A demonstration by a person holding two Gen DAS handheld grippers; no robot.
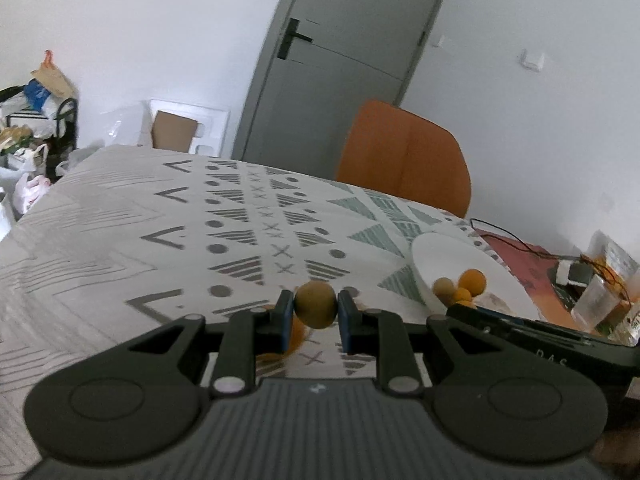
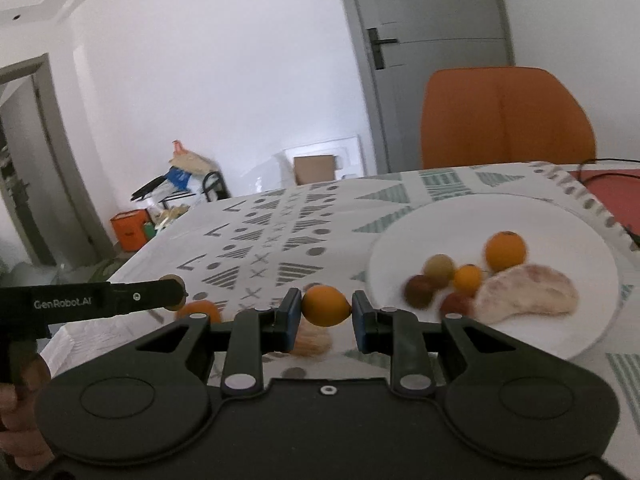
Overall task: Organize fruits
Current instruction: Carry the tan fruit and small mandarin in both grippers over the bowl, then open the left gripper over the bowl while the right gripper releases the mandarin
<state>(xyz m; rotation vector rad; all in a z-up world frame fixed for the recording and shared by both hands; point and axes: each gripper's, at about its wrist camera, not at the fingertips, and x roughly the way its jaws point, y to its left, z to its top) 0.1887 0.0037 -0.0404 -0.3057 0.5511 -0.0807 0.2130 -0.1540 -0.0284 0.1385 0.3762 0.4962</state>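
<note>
While both grips hold, above the patterned cloth surface:
Left hand-held gripper: clamps a matte, round olive-brown fruit, left of the plate.
Right hand-held gripper: pinches a glossy oval orange fruit beside the smooth round white plate.

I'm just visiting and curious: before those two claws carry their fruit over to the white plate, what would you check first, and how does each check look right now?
1. Left gripper clamps the brown fruit: ok.
2. Right gripper clamps the orange fruit: ok.
3. White plate has bare room left: ok.
4. Fruit on the plate sits still, such as the large orange: cannot tell, blurred.
5. Loose fruit remains on the tablecloth, like the orange one: not ok, more to collect.
</note>
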